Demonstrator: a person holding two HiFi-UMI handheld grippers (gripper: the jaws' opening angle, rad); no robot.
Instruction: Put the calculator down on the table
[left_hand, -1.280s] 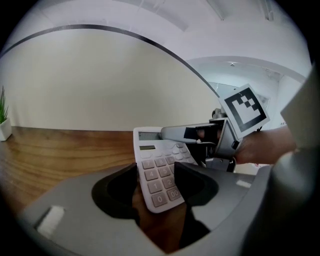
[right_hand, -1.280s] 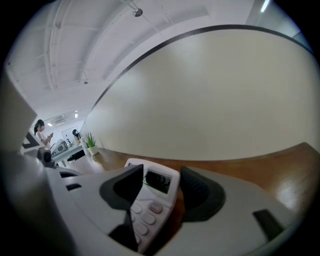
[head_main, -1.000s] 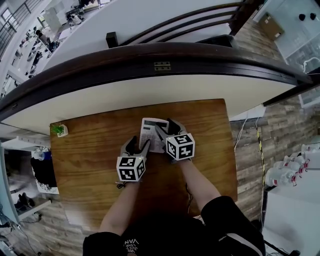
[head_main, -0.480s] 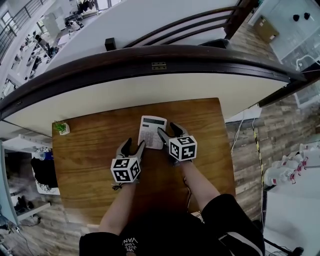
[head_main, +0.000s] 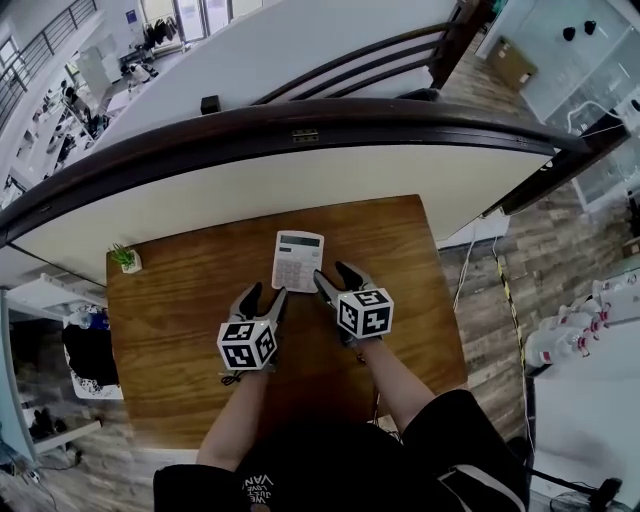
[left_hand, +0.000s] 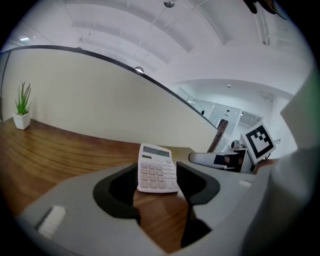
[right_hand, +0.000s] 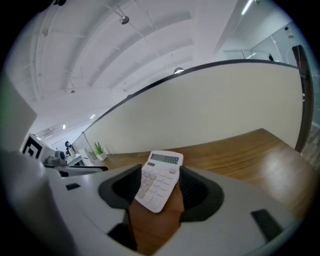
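Observation:
The white calculator (head_main: 298, 260) lies flat on the wooden table (head_main: 180, 290), keys up, display toward the far edge. Both grippers sit just short of its near edge and touch nothing. My left gripper (head_main: 262, 296) is open at the calculator's lower left. My right gripper (head_main: 336, 278) is open at its lower right. In the left gripper view the calculator (left_hand: 157, 169) shows beyond the empty left gripper (left_hand: 157, 186). The right gripper view shows the calculator (right_hand: 160, 181) ahead of the empty right gripper (right_hand: 157, 194).
A small potted plant (head_main: 122, 258) stands at the table's far left corner. A curved white wall with a dark rail (head_main: 300, 120) runs right behind the table. The table's right edge (head_main: 448, 300) drops to wood floor.
Both grippers have drawn back toward the person and away from the calculator. The right gripper's jaws no longer reach over the calculator, which stays flat on the table.

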